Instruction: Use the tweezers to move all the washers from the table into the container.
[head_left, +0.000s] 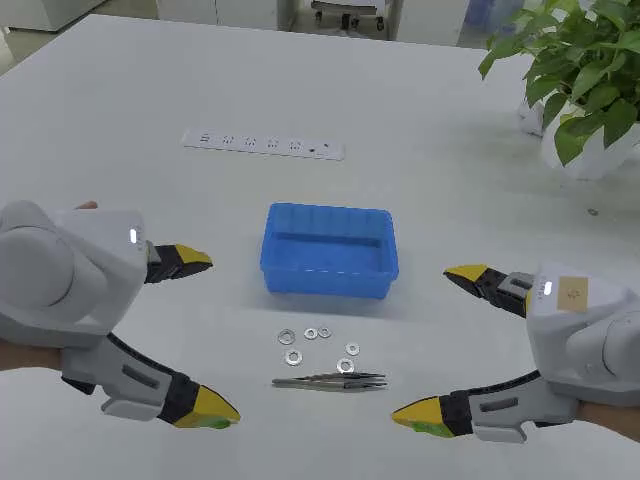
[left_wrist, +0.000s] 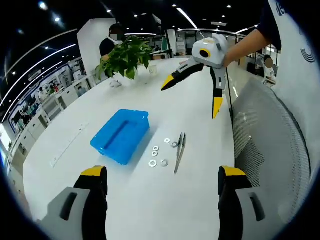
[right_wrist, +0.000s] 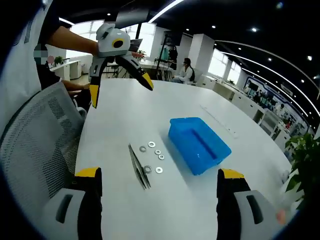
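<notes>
A broad white surface (head_left: 450, 130) carries a white power strip (head_left: 263, 144) and, at its far corner, a leafy potted plant (head_left: 585, 70) in a white pot. A grey mesh chair (right_wrist: 35, 145) stands beside it. Around lies an open office with white columns (right_wrist: 192, 52), rows of desks (left_wrist: 50, 100), and strip lights (right_wrist: 165, 7) on a dark ceiling.

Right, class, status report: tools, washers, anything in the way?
Left tool open, right tool open, both empty. Small silver metal washers loose on white table beside slim metal tweezers. Blue plastic container empty, nothing blocking.
</notes>
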